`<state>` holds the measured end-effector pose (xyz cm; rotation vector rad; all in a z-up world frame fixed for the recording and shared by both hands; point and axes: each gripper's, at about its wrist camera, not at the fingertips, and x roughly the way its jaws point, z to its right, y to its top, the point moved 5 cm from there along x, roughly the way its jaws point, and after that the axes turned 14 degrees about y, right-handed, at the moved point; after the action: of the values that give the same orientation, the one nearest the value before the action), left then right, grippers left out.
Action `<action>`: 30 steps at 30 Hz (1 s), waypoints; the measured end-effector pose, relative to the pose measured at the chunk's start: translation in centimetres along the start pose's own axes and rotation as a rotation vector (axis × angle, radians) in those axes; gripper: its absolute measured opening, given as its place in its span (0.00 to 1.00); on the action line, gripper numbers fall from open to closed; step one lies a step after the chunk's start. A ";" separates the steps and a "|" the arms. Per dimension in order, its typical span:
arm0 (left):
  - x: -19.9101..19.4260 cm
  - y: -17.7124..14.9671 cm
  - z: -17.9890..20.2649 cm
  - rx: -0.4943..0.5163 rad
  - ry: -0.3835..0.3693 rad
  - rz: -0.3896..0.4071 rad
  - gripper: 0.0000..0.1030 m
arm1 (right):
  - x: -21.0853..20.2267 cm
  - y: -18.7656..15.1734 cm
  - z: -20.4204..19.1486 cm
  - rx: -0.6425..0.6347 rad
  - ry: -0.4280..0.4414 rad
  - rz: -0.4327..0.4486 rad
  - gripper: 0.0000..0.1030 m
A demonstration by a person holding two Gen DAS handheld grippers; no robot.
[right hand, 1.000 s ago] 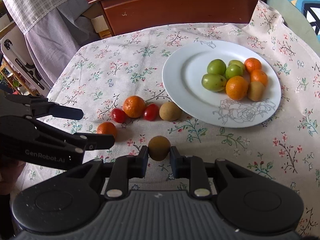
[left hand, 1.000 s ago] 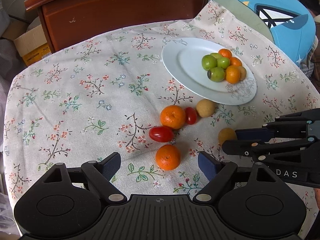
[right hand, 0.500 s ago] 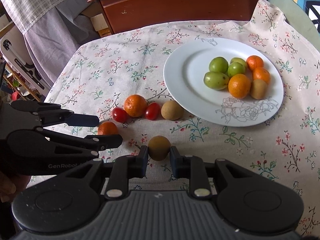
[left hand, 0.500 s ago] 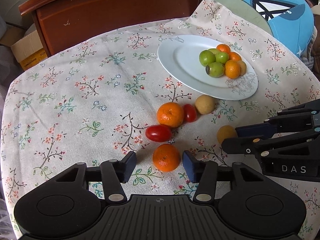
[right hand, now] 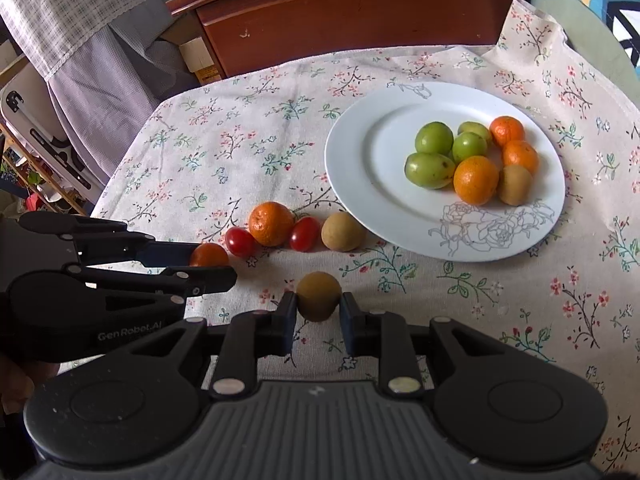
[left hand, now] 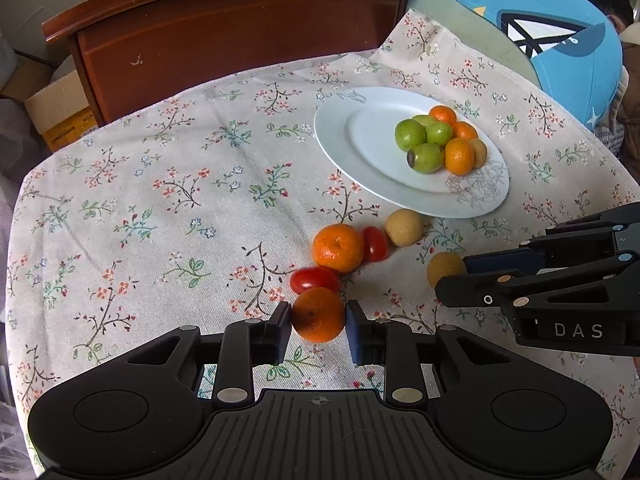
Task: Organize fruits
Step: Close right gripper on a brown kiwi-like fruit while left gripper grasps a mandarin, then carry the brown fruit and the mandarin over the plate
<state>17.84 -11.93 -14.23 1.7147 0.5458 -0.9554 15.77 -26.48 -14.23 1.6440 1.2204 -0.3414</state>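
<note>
My left gripper point(left hand: 319, 317) is closed on a small orange point(left hand: 319, 314); its two pads press the fruit from both sides, low over the cloth point(left hand: 160, 200), and I cannot tell if the orange touches it. My right gripper point(right hand: 319, 309) is clenched on a brown round fruit point(right hand: 319, 295) in the same way, also close above the cloth. Each gripper appears in the other camera from the side: the left one comes in from the left of the right view and the right one from the right of the left view, and they stay apart from each other. On the surface between my grippers and the plate point(right hand: 360, 168) some fruits lie in a short row: a red tomato point(right hand: 239, 241), a bigger orange point(right hand: 271, 223), a second tomato point(right hand: 304, 233) and a pale brown fruit point(right hand: 343, 231). The bigger orange touches both tomatoes, and the pale brown fruit is just beside the plate rim. The white plate has a drawn flower on its near side. On its far right part there is a heap of fruit: four green ones point(right hand: 434, 139), three oranges point(right hand: 476, 180) and one brown fruit point(right hand: 515, 185), all touching each other. Behind the surface stands a dark wooden cabinet point(right hand: 360, 12).
</note>
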 end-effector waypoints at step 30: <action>1.3 8.2 2.2 -0.146 -0.098 0.145 0.25 | -4.5 9.2 5.3 0.100 -0.056 0.335 0.23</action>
<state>23.99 -16.95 -10.84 1.5463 0.4111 -0.8691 23.14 -33.06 -8.37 1.8763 0.8785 -0.2391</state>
